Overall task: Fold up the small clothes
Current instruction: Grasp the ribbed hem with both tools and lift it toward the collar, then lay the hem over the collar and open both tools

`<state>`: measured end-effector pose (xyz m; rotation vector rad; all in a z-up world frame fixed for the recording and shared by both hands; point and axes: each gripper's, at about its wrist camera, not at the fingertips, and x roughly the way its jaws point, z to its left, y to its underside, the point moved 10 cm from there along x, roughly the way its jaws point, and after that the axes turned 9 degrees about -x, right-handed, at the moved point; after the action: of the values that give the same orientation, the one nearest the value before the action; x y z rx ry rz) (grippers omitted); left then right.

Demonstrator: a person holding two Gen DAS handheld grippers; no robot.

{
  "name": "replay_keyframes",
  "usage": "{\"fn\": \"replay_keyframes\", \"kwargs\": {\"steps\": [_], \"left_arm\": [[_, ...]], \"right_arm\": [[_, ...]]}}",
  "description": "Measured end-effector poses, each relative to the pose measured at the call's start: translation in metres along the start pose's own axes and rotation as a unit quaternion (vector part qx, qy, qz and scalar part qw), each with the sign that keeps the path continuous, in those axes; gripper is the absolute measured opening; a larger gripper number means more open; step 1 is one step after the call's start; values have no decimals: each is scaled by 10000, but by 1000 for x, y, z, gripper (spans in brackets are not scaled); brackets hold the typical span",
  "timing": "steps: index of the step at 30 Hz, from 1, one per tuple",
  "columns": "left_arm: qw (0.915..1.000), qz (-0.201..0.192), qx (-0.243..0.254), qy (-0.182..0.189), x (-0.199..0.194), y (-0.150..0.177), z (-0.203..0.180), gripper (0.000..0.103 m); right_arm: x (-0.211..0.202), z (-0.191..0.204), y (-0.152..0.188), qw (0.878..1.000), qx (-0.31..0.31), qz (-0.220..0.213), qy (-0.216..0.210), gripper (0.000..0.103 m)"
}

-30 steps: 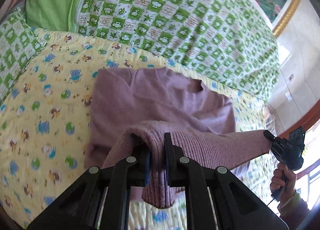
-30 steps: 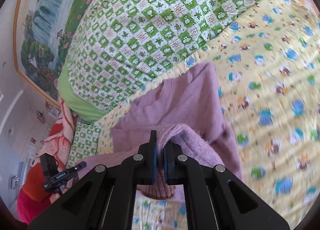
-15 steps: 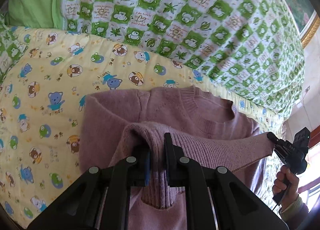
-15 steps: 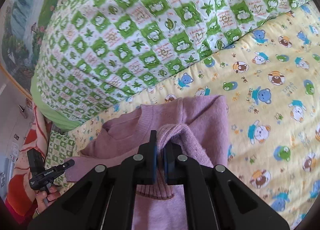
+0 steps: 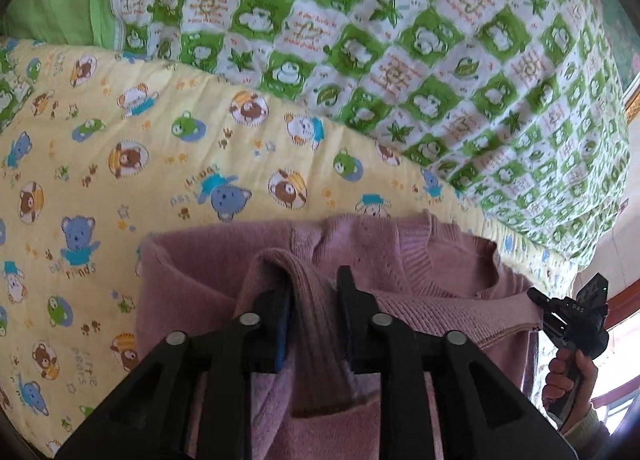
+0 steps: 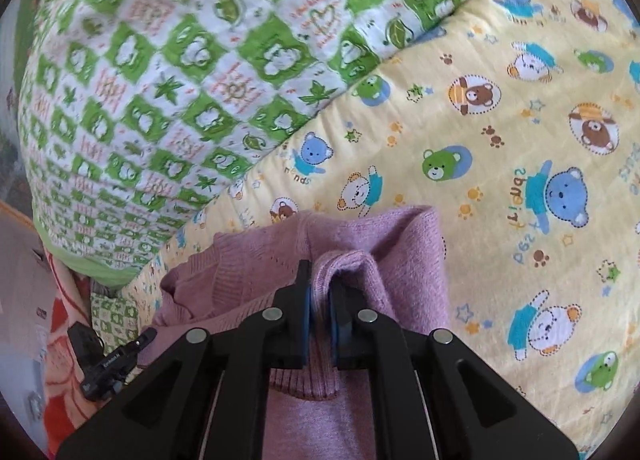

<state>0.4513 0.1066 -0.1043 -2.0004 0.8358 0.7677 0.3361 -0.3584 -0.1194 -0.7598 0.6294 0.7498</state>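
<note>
Your left gripper (image 5: 312, 300) has just been opening, the purple sweater (image 5: 400, 256) hem loose between its jaws. Your right gripper (image 6: 320, 292) pinches the hem, lower centre, on the yellow bedsheet (image 6: 500, 164).

The sweater (image 5: 224, 272) I'm working on is a dusty mauve-pink knit, ribbed along its hem. Under it, the bed sheet (image 5: 120, 164) is pale yellow, scattered with cartoon bears in blue, brown, green and white, plus little orange paw prints and stars. Behind that, the quilt (image 5: 400, 40) is checked green and white with leaves and orange lettering. My tongs (image 6: 320, 300) are black with blue pads.
</note>
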Motion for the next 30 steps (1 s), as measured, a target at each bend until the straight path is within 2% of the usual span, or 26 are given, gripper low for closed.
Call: {"fn": "replay_keyframes", "kwargs": {"steps": [4, 9, 10, 12, 13, 14, 16, 18, 20, 23, 25, 27, 30], "left_arm": [[9998, -139, -104, 32, -16, -11, 6, 40], [9996, -248, -167, 6, -39, -14, 13, 40], [9994, -282, -173, 55, -46, -13, 13, 40], [9993, -309, -149, 129, -58, -9, 9, 40], [9993, -293, -69, 204, -67, -4, 4, 40], [9992, -266, 13, 285, -72, 2, -2, 40], [9984, -180, 192, 496, -82, 17, -17, 41], [9960, 144, 492, 728, -80, 45, -38, 48], [9936, 401, 750, 739, -71, 69, -51, 49], [9886, 782, 1049, 747, -50, 105, -72, 49], [9829, 1097, 1176, 892, -36, 130, -87, 49], [9775, 1265, 1415, 922, -27, 148, -98, 50], [9700, 1342, 1935, 598, -8, 166, -100, 51]], "right_arm": [[-8, 4, -1, 9998, 182, -29, -117, 10], [-22, 6, 1, 9990, 362, -107, -228, 13], [-25, 6, 0, 9989, 389, -147, -209, 16], [-42, 2, -7, 9975, 520, -444, -155, 38], [-49, 1, -11, 9964, 564, -615, -117, 56], [-58, 1, -15, 9951, 567, -804, -63, 61], [-76, 7, -21, 9938, 405, -1031, -53, 61], [-84, 19, -17, 9940, 170, -1070, -140, 61], [-83, 44, -1, 9944, -405, -963, -160, 61], [-62, 77, 34, 9913, -1201, -508, -174, 61], [-45, 92, 58, 9864, -1616, -229, -188, 61], [-25, 109, 87, 9764, -2143, 147, -222, 61], [3, 125, 125, 9528, -2959, 633, -229, 61]]}}
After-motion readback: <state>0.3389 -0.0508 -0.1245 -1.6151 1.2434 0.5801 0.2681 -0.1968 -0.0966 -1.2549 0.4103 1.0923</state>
